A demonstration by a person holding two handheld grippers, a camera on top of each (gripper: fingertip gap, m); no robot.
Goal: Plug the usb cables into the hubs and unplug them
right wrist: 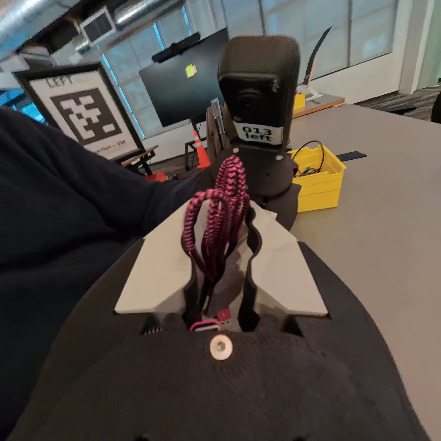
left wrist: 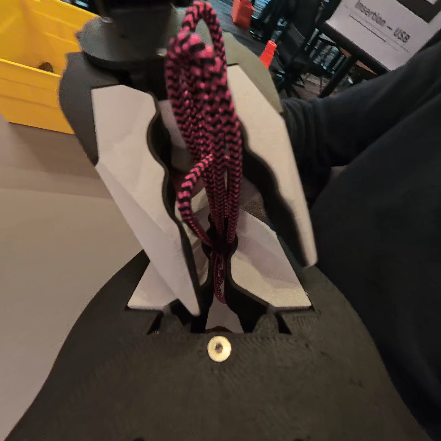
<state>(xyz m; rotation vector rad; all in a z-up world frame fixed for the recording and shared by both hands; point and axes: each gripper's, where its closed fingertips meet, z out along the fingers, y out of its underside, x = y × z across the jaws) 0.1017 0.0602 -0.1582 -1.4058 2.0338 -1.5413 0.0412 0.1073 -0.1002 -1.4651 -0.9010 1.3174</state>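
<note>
Table [right wrist: 372, 238], grey & wide, carried everything. Person's dark sleeve [right wrist: 59, 191] filled the side of both views and blocked much of the room behind it.

Yellow bin [right wrist: 317, 191] sat near the table edge facing the monitor [right wrist: 181, 95]. Only the right wrist view looked into it: thin dark cords [right wrist: 310, 164] w/ a teal-tipped end lay loose inside, one loop arching over the rim. Left wrist view caught just a blurred corner of the bin, contents unclear.

Framed sign board [right wrist: 81, 112] w/ a black-and-white marker stood off the table by the windows, orange cone [right wrist: 201, 152] on the floor betw. board & monitor.

Grippers faced each other nose to nose above the table. Left gripper [left wrist: 219, 245] had its black pads pinched in on the pink-and-black braided cable [left wrist: 205, 119], which was coiled in several loops. Right gripper [right wrist: 229, 214] had its white fingers spread wider than the bundle, straddling the loops w/o clamping them; one strand leaned on a finger's inner edge. Right wrist view showed the left gripper's camera housing and white label head-on.

Pink USB plugs [right wrist: 223, 316] lay deep betw. the right gripper's fingers, near its base. They showed in the right wrist view only; in the left one the loops & fingers hid that spot.
</note>
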